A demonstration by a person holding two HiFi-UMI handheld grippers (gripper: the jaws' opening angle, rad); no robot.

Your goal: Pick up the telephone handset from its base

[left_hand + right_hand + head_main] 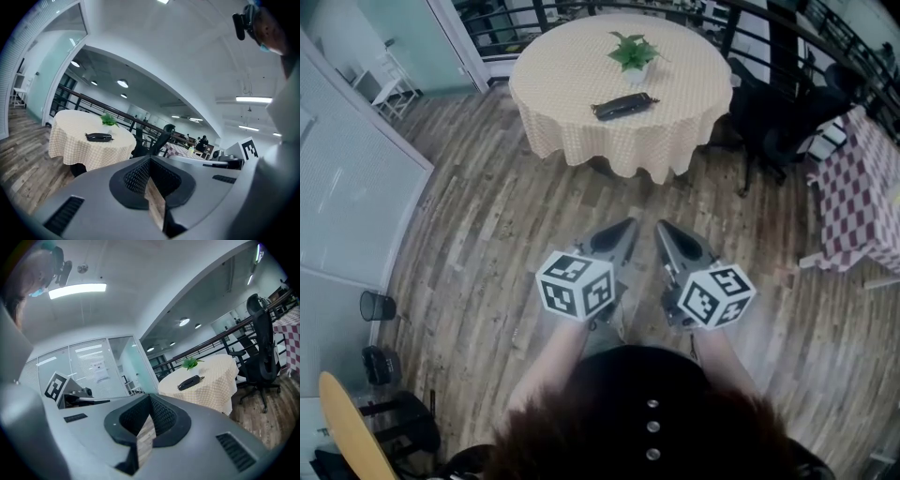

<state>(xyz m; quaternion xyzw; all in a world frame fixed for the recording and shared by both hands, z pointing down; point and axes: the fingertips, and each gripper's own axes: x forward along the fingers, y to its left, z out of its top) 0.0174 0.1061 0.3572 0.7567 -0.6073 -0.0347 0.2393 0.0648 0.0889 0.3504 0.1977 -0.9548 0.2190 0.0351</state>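
The left hand-held gripper (622, 234) is shut tight and holds nothing. Straight ahead of it, well apart across the wood floor (487, 244), the black telephone (624, 106) lies on the round table (572, 103). Its long side runs left to right. Just behind it, a white pot (635, 74) holds a green plant (632, 49). The right hand-held gripper (670, 239) is shut and empty too. Both look about as near.

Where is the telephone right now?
In the head view, the telephone lies on the round table at the top, just in front of the potted plant.
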